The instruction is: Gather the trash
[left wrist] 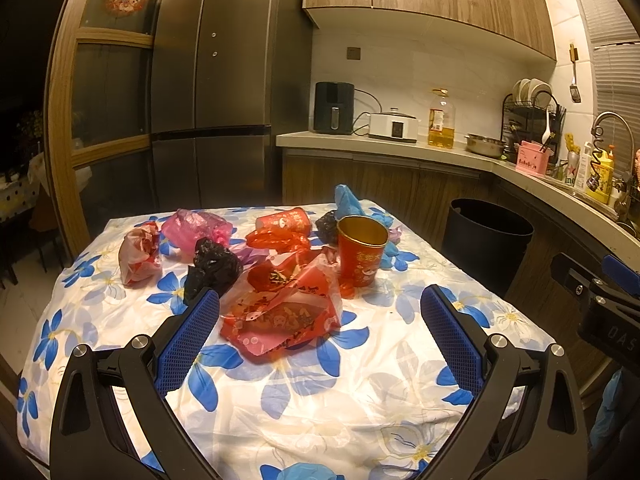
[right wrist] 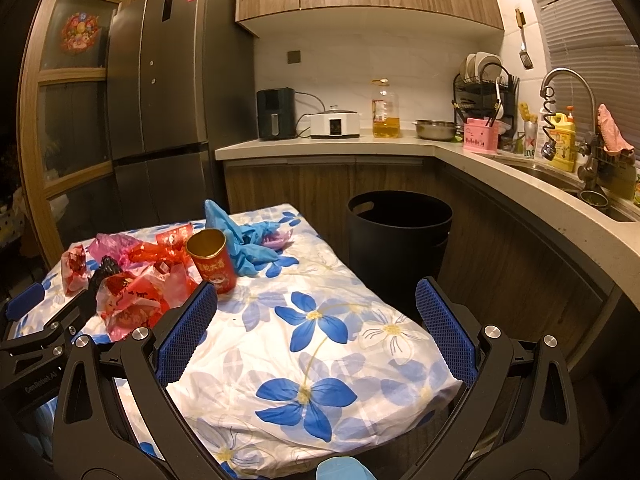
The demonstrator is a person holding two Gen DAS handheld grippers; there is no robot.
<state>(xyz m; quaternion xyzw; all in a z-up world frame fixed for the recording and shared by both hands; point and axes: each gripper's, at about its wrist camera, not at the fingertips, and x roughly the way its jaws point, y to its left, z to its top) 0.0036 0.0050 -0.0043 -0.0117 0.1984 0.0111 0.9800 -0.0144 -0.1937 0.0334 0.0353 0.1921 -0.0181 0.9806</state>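
Trash lies on a table with a blue-flowered cloth [left wrist: 312, 392]: a red plastic bag [left wrist: 284, 312], an upright red paper cup [left wrist: 362, 252], a second red cup [left wrist: 286, 220] on its side, black bags [left wrist: 214, 266], a pink bag [left wrist: 196, 228], a red-white wad [left wrist: 138, 256] and blue gloves [left wrist: 350, 204]. My left gripper [left wrist: 320, 304] is open and empty, just before the red bag. My right gripper [right wrist: 316, 300] is open and empty over the table's right part, with the cup [right wrist: 212, 260] and gloves [right wrist: 240, 240] ahead to the left. A black bin [right wrist: 400, 236] stands right of the table.
The bin also shows in the left wrist view [left wrist: 486, 236]. A counter [right wrist: 328, 146] behind holds an air fryer [right wrist: 276, 114], a cooker, an oil bottle [right wrist: 385, 110] and a dish rack. A sink with a tap [right wrist: 568, 80] is at right. A fridge [left wrist: 224, 80] stands behind the table.
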